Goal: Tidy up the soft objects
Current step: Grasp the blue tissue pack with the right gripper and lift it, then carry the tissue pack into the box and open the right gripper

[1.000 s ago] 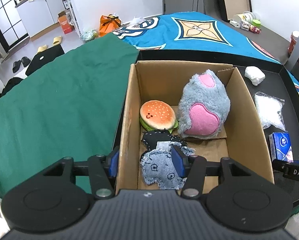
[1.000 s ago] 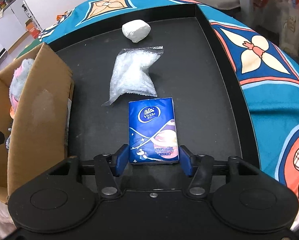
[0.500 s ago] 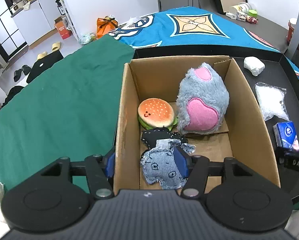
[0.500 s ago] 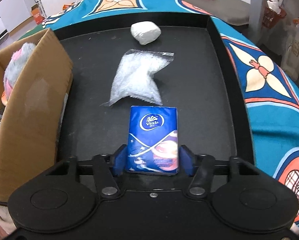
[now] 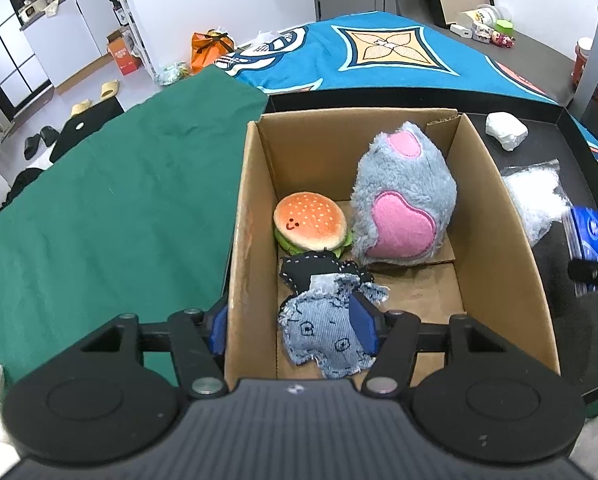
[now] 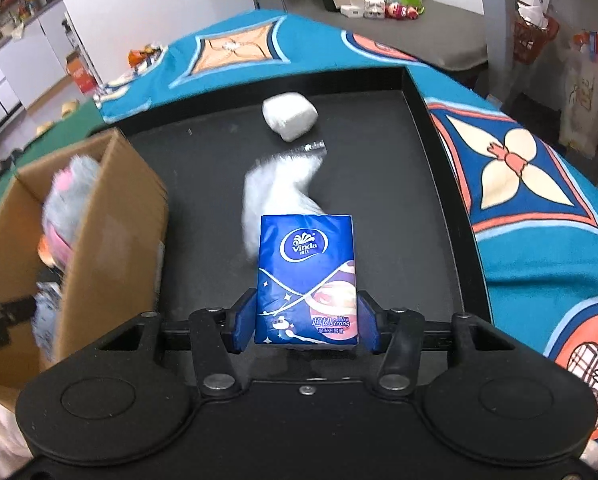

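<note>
1. A glossy blue tissue pack (image 6: 306,280), flat and rectangular, is being gripped by the right gripper (image 6: 305,322) at lower centre of the right wrist view — both blue pads are being pressed against its sides after the jaws have just been closing.
2. The left gripper (image 5: 293,326) is being held open astride the left wall of the cardboard box (image 5: 239,216), one finger outside it and one inside; its jaws have just been opening, and the frayed denim patch toy (image 5: 325,330) is lying free on the box floor beside the inner finger.
3. Above the denim toy, a smooth burger plush (image 5: 310,222) and a shaggy grey plush with pink felt patches (image 5: 405,196) are being kept side by side in the box.
4. A crinkled clear bag of white filling (image 6: 281,188) and a white wrapped lump (image 6: 290,115) are being left on the matte black tray (image 6: 379,168), upper centre.
5. The tray is being supported by a table draped in green cloth (image 5: 111,184) and a patterned blue cloth (image 6: 519,168) — white cabinets and slippers are being shown at upper left.
</note>
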Demonstrator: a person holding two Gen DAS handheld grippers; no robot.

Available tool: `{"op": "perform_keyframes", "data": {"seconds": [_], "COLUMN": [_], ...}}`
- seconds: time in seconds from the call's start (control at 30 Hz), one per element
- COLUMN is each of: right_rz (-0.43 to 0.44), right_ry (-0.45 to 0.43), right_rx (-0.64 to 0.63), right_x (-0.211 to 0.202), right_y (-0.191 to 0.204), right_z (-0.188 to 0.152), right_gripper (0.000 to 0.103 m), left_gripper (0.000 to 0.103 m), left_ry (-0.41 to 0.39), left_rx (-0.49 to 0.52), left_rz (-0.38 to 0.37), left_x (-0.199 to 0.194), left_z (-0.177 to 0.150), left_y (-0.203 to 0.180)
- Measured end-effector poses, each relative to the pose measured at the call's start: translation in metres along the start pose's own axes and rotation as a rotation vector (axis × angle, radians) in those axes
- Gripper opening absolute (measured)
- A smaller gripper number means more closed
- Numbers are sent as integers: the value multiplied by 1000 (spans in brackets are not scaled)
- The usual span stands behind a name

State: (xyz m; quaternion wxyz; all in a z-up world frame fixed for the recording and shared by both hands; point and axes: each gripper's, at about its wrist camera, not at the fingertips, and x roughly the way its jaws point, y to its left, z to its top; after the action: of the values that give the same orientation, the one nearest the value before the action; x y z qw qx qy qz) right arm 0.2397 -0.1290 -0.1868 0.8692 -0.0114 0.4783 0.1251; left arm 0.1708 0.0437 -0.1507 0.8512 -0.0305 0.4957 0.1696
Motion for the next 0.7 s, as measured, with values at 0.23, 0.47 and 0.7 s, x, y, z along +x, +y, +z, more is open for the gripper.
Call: {"op": "perform_keyframes", "data": {"seconds": [0.23,0.47,0.7], "right_rz": [53,115,152], "right_ry": [-43,-87,-114], "right_rx": [22,20,6], "right_x": [-16,-34,-48], "right_y": [14,31,48], "right_z": [12,22,25], "right_gripper": [50,50,50], "left_gripper": [73,79,79], "left_ry": [12,7,-10], "left_rx": [-3,-5,-18], "left_rz": [-37,-55,-76], "left_x": [-1,-2,-7], "left_z": [-2,-5,-7], "left_y": [3,6,12]}}
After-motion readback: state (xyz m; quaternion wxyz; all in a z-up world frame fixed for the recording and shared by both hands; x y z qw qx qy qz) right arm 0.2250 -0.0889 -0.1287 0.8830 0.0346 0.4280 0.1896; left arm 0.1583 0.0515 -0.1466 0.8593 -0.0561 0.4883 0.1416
